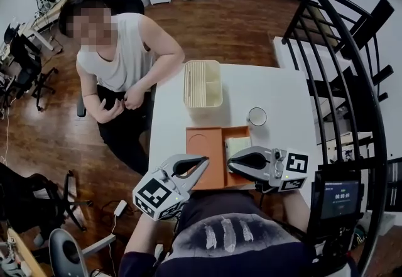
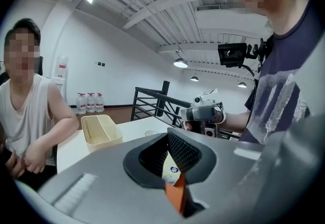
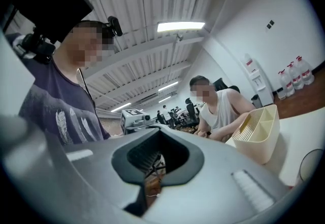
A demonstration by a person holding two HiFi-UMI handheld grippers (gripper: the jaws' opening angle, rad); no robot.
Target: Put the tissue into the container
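Both hand-held grippers closed and empty over the tray; tissue pack outside the container.

The left hand-held gripper [image 1: 205, 161] and the right hand-held gripper [image 1: 231, 160] hang at the near edge of the white bench [image 1: 282, 90], tips pointing towards each other, each with its jaws brought together on nothing. The tissue pack [image 1: 237, 146] lies in the right part of the orange tray [image 1: 206, 144], just beyond the right tip. The cream divided container [image 1: 203, 84] stands farther back, apart from the tray, with a round cup [image 1: 257, 117] near it.
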